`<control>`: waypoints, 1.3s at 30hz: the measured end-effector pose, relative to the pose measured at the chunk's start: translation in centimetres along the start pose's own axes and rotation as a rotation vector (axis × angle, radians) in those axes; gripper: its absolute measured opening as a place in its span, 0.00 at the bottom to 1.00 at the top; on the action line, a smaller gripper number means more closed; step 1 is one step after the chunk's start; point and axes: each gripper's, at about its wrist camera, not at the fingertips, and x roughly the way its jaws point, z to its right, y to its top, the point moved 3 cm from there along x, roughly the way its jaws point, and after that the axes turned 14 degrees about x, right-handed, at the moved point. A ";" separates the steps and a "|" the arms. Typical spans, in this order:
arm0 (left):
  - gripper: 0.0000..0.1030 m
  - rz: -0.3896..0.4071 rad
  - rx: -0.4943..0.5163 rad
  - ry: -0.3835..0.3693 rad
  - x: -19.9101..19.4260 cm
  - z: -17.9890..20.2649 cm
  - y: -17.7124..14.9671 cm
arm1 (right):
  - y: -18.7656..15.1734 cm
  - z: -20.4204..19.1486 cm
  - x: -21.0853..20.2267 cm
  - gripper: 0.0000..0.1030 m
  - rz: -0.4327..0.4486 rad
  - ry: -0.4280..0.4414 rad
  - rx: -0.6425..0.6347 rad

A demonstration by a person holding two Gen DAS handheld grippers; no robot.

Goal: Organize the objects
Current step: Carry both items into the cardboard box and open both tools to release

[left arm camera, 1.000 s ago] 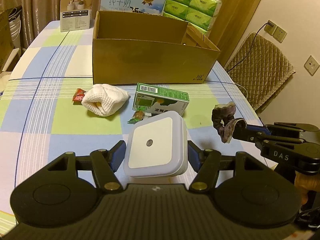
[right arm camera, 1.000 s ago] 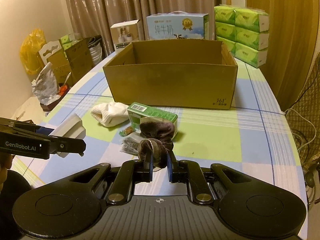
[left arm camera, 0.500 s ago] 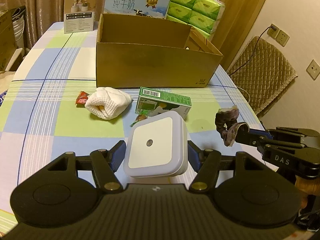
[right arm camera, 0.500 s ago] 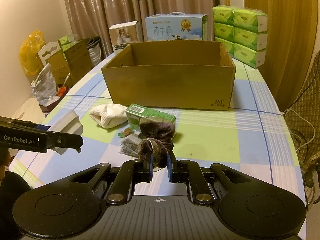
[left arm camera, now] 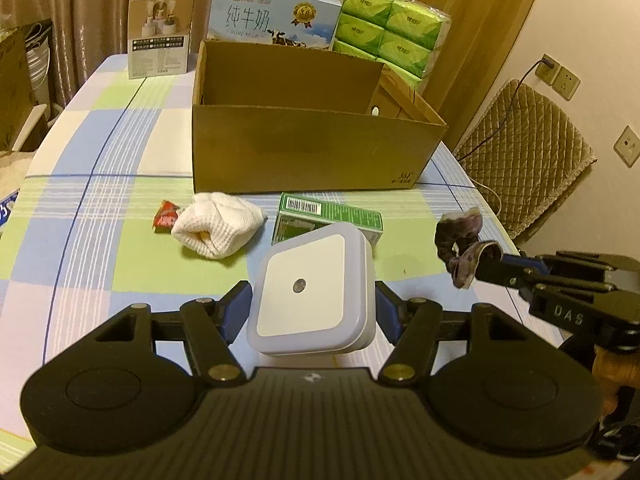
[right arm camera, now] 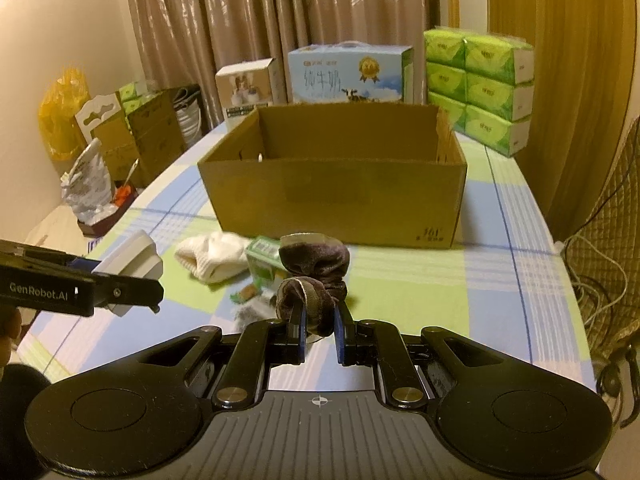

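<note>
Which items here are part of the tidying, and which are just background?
Job: night light in left tool; dark scrunchie in right tool; white sock; green carton; cardboard box.
Background: milk case; tissue packs; chair.

Dim, warm yellowish indoor light, soft shadows, strong fisheye bending and dark vignetted corners, slight softness.

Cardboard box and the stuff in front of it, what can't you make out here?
- Cardboard box floor: hidden by its front wall, both views.
- Green carton: label partly behind the night light, left wrist view.
- Small wrappers: too small, right wrist view.
</note>
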 end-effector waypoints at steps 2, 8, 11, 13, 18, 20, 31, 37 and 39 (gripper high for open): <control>0.58 0.004 0.008 0.001 0.1 -0.1 0.6 | 1.1 0.0 0.0 0.10 0.015 0.002 -0.008; 0.58 0.028 0.041 0.010 0.5 -0.9 3.9 | 5.7 0.2 0.1 0.10 0.062 0.019 -0.034; 0.58 0.046 0.068 0.016 0.8 -1.3 6.2 | 8.6 0.2 0.5 0.10 0.090 0.021 -0.043; 0.58 0.061 0.082 0.018 1.2 -1.7 8.0 | 10.5 0.0 0.9 0.10 0.104 0.020 -0.055; 0.58 0.081 0.098 0.046 2.5 -2.9 12.4 | 14.1 0.1 3.4 0.10 0.107 -0.001 -0.082; 0.58 0.087 0.104 0.057 3.0 -3.3 14.2 | 15.2 0.6 4.5 0.10 0.098 -0.003 -0.065; 0.58 0.067 0.104 0.078 7.6 -6.1 19.1 | 18.8 2.7 9.9 0.10 0.055 -0.026 -0.007; 0.59 0.062 0.090 0.063 10.2 -7.1 19.7 | 19.8 3.1 12.0 0.12 0.103 0.027 0.030; 0.59 0.057 0.086 0.066 11.3 -7.4 19.9 | 20.0 3.7 12.9 0.55 0.096 0.045 0.070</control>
